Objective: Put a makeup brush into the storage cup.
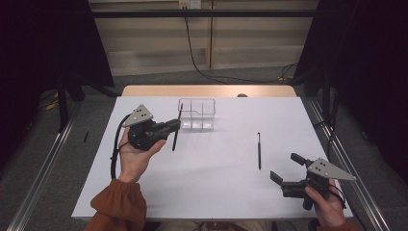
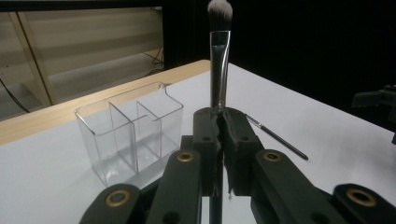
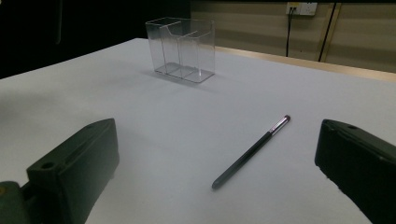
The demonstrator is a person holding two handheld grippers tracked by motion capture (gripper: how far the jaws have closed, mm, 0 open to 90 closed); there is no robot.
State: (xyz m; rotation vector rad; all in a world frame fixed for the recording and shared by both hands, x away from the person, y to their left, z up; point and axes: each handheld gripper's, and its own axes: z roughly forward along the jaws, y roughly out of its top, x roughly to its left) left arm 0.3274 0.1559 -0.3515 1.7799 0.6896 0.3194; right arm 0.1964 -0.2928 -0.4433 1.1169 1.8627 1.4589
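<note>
Your left gripper [image 1: 174, 126] is clamped shut on a makeup brush [image 2: 219, 56], pinching it partway down the handle, so the bristle head stands well above the jaws and the thin tail hangs below them. It hangs over the left half of the desk [image 1: 216, 183], just beside the clear plastic organizer [image 1: 197, 114] that stands near the middle of the far edge.

Expect the brush to be light and stiff, with a smooth handle that could swivel in the pads if you knock its tip on the organizer's rim. Keep your hold on the handle, never on the soft bristles.

Your right gripper [image 1: 285, 169] is wide open and empty, low near the desk's front right corner. The second brush [image 3: 252, 151] lies flat on the desk's right half, just ahead of those open jaws. It is slim, probably slippery and prone to roll; take it across the middle of its dark handle, jaws square to its length.

The organizer looks thin-walled, light and easily pushed.
</note>
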